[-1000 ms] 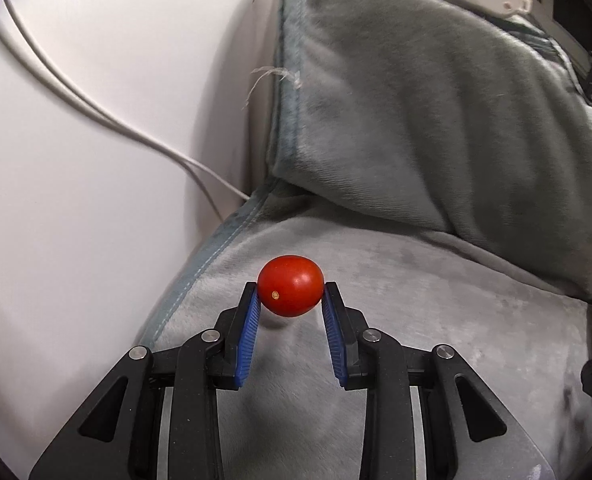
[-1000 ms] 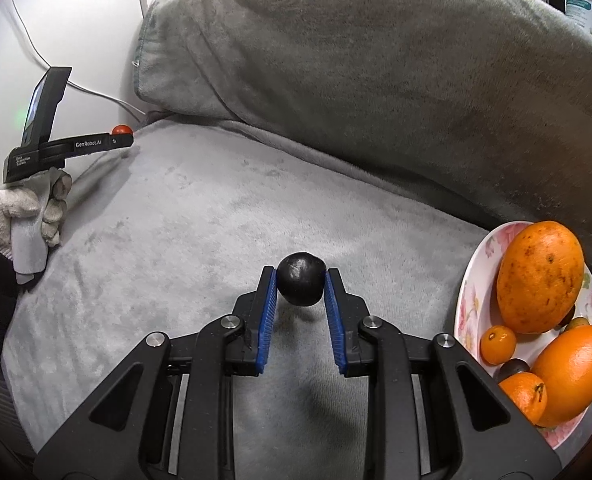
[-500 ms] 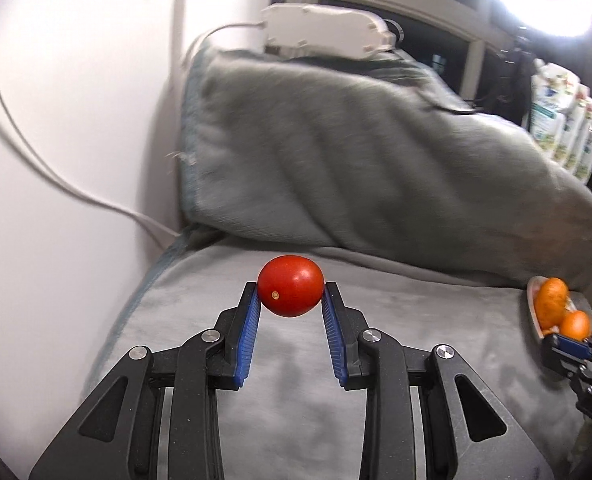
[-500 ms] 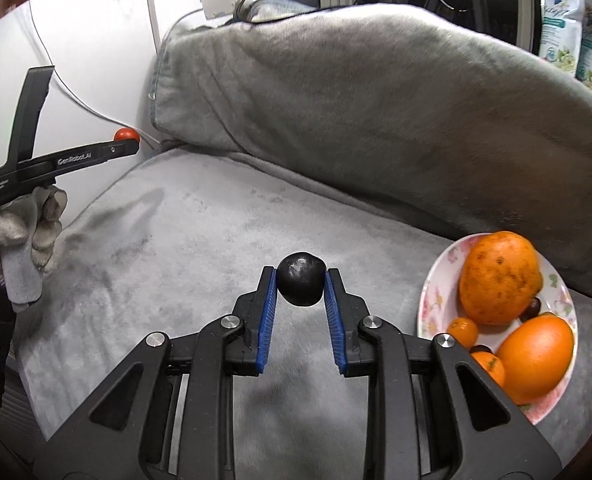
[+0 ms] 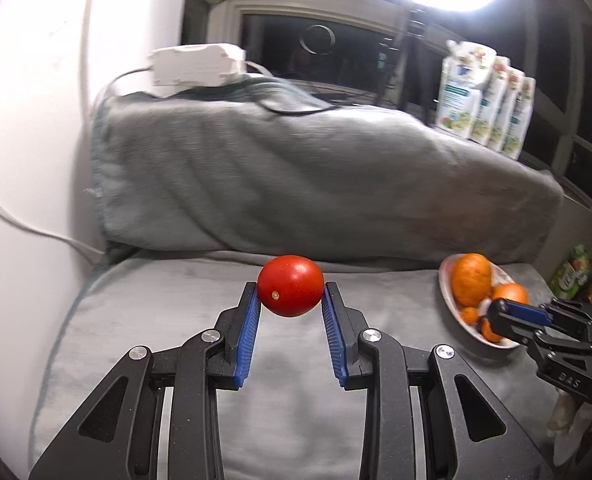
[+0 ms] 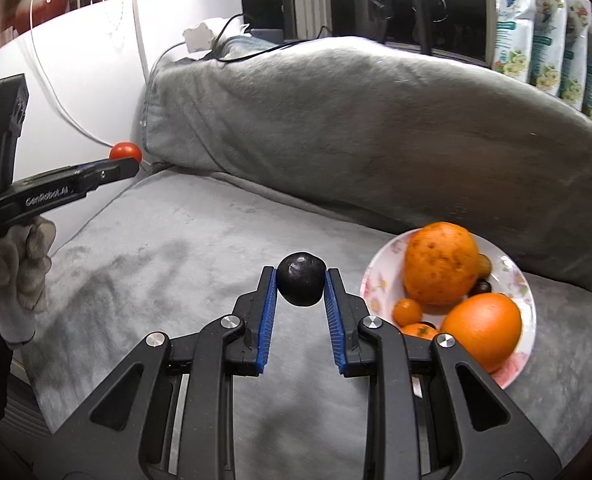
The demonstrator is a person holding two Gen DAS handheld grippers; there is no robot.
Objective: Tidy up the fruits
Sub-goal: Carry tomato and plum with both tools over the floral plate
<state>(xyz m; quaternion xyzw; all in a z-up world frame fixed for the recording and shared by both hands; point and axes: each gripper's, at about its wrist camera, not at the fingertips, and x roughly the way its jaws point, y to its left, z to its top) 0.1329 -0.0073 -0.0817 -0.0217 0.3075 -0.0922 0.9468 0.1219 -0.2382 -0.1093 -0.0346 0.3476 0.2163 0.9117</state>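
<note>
My left gripper is shut on a red tomato, held above the grey blanket-covered seat. In the right wrist view that same tomato shows at the tip of the left gripper at the far left. A small dark round fruit sits pinched between the blue pads of my right gripper, just left of a floral plate. The plate carries a large spotted orange fruit, a smooth orange and small tangerines. From the left wrist view the plate lies at the right, with the right gripper in front of it.
A grey back cushion rises behind the seat. A white power adapter with cables rests on its top. Several printed pouches stand along the window sill. A white wall with a cable closes off the left side. A gloved hand holds the left gripper.
Both grippers have risen and swung right with their fruits still held. The left view turned from the wall corner toward the cushion and plate; the plate sits closer in the right view.
</note>
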